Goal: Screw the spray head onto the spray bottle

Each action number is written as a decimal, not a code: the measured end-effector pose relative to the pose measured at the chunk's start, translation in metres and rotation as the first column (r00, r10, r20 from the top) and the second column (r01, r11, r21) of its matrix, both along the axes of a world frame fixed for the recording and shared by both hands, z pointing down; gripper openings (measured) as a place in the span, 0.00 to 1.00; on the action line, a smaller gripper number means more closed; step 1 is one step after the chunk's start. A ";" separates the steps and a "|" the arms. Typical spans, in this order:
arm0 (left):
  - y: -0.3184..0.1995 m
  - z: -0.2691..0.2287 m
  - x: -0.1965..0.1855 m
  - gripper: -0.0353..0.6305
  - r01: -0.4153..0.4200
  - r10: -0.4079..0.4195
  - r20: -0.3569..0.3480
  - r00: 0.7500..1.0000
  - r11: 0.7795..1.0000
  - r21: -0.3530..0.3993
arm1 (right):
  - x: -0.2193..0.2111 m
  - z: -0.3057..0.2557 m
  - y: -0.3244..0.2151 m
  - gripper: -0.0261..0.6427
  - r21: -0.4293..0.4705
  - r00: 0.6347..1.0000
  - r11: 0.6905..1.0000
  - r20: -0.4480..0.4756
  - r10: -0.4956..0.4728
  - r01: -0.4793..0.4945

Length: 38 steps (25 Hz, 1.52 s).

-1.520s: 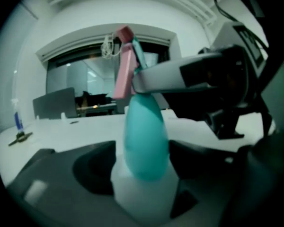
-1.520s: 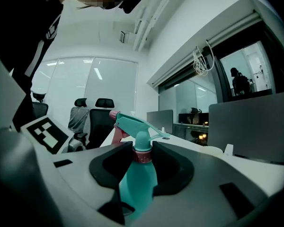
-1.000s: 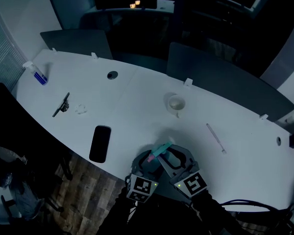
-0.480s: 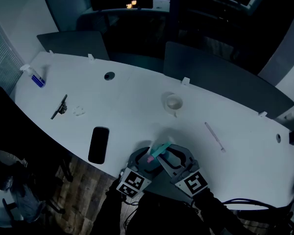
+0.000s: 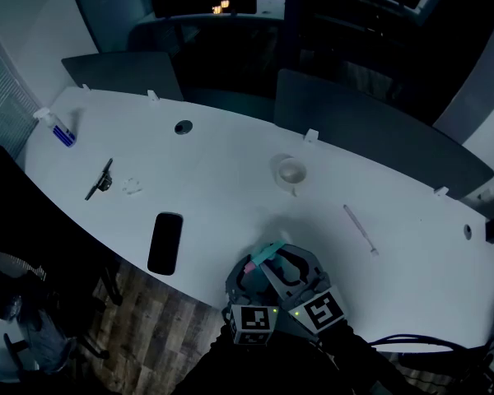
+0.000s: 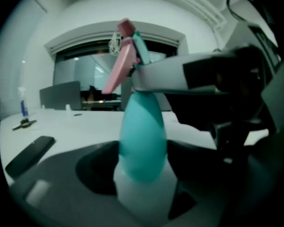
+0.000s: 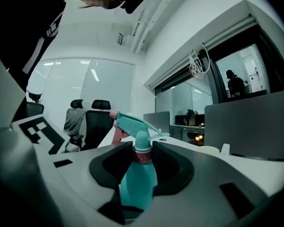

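Note:
A teal spray bottle [image 5: 267, 254] with a pink trigger stands upright near the table's front edge, held between both grippers. In the left gripper view its teal-and-white body [image 6: 142, 148] fills the gap of my left gripper [image 6: 142, 176]. Those jaws are closing, with the pads against the bottle's sides. The spray head [image 7: 132, 124] sits on the neck. My right gripper [image 7: 142, 161] is shut on its pink collar [image 7: 142, 156]. In the head view the left gripper [image 5: 253, 285] and right gripper [image 5: 292, 271] sit close together.
On the white table [image 5: 230, 196] lie a black phone [image 5: 165, 243], a white cup [image 5: 292, 172], a thin stick [image 5: 361, 230], a black clip [image 5: 100, 179] and a small blue bottle [image 5: 56, 128]. Grey dividers stand along the far edge.
My left gripper swung out to the left, then came back under the bottle beside the right gripper. The right gripper and the bottle have stayed put.

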<state>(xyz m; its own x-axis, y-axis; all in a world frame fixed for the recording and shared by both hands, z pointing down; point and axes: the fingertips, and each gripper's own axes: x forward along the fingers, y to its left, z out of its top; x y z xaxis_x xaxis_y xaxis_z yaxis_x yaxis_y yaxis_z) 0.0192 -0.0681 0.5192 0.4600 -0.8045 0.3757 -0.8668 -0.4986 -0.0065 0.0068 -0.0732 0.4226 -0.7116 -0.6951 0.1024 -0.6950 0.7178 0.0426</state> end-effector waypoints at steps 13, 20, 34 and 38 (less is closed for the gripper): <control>0.004 0.009 -0.003 0.52 -0.438 0.441 0.009 0.897 0.893 -0.104 | 0.002 0.001 0.001 0.24 -0.006 0.999 0.999 -0.002 -0.043 0.043; 0.006 0.006 -0.003 0.52 0.083 -0.084 -0.039 0.996 0.996 -0.035 | 0.000 0.000 0.001 0.24 0.004 1.000 1.000 0.002 -0.016 0.016; 0.001 0.000 0.003 0.53 -0.476 0.476 -0.022 0.879 0.879 -0.019 | 0.001 0.001 0.001 0.24 -0.010 0.998 0.998 0.011 -0.062 0.062; -0.001 -0.002 -0.001 0.53 -0.239 0.240 -0.042 0.970 0.971 0.023 | -0.002 0.001 0.001 0.24 -0.003 0.999 0.999 0.006 -0.042 0.042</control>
<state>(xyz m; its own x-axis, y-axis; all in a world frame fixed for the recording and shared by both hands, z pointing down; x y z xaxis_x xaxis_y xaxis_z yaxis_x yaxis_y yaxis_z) 0.0184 -0.0688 0.5175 0.6558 -0.6753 0.3376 -0.7219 -0.6918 0.0184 0.0049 -0.0727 0.4236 -0.7405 -0.6645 0.1005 -0.6647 0.7462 0.0360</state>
